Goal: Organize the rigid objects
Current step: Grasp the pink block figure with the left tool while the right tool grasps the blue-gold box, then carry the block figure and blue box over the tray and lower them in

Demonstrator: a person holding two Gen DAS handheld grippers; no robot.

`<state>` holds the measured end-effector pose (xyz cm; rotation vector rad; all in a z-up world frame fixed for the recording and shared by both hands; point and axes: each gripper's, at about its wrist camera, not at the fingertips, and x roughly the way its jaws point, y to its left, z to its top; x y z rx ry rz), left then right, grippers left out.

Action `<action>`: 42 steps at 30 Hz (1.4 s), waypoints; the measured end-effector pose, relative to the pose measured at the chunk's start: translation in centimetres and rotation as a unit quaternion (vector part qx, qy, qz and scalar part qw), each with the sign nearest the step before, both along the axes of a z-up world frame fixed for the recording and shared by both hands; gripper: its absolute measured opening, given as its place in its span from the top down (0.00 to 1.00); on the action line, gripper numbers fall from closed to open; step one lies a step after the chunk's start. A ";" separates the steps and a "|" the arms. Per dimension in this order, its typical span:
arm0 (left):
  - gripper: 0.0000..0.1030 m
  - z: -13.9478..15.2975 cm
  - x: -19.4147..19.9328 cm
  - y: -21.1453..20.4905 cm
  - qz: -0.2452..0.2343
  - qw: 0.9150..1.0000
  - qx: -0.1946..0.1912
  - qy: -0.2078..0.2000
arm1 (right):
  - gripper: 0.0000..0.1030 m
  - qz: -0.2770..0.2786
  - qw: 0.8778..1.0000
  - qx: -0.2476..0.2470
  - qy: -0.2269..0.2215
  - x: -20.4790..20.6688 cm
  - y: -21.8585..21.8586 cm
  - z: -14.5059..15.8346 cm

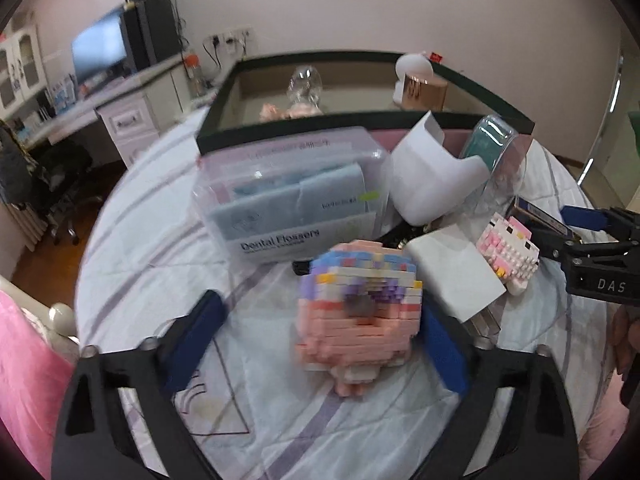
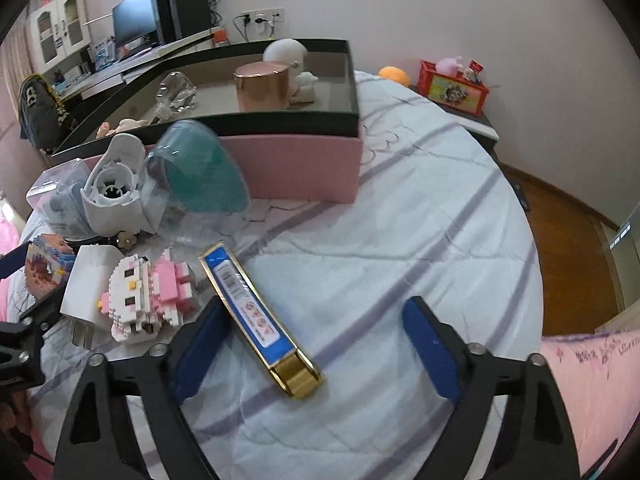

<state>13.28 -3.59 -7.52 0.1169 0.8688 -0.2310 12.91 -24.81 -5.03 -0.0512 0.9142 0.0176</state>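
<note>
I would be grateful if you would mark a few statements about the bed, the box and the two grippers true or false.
1. The pink brick figure lies between the left gripper fingers. True.
2. The right gripper is clamped on the blue and gold pack. False: the pack lies between open fingers, near one of them, and the other stands well clear.
3. The copper tin stands inside the dark box. True.
4. The floss box is in the dark box. False: it lies on the bedspread in front of it.
5. The white cat brick figure is beside the pack. True.
</note>
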 end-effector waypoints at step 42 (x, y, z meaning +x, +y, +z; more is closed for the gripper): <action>0.48 12.5 3.4 2.2 0.000 0.991 -0.069 -0.118 | 0.85 0.087 0.981 0.112 -0.131 1.8 3.0 12.8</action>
